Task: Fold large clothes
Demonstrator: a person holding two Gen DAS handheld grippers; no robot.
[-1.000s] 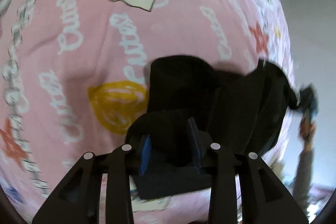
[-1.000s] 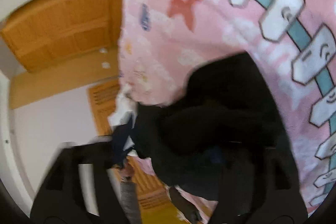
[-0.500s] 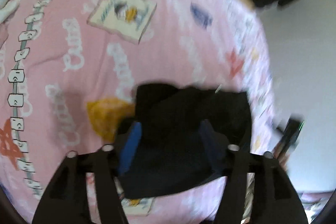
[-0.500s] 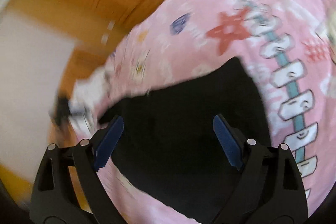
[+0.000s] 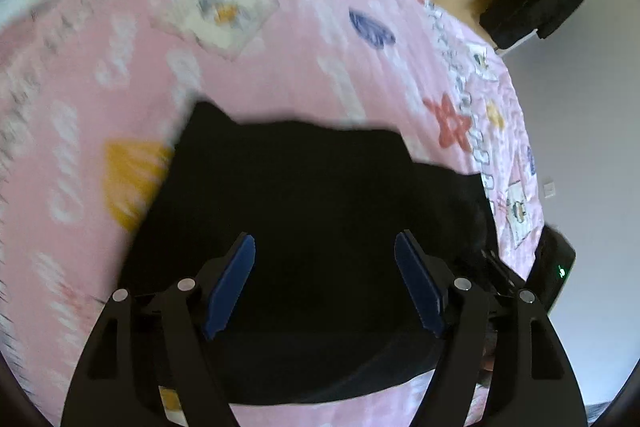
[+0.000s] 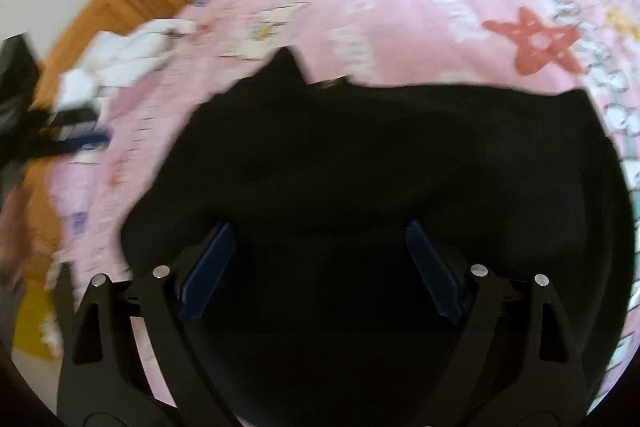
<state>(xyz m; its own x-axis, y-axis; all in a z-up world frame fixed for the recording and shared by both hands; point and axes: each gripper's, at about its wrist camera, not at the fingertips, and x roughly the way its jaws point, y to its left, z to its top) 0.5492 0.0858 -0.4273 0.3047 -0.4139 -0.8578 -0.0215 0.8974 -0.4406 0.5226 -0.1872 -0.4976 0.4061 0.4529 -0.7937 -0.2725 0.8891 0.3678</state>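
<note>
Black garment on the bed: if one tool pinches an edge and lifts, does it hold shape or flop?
Likely flops: the black garment lies flat in soft layers with a wavy top edge, so it looks limp. Probably light for its size, being thin cloth. Pushed, it would likely bunch rather than slide, since the pink bedsheet under it is soft too. Both the left tool and right tool are open above it.

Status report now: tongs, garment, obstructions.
Left tongs open, empty. Right tongs open, empty. Black garment folded on pink bedspread, released. Nothing in the way.
</note>
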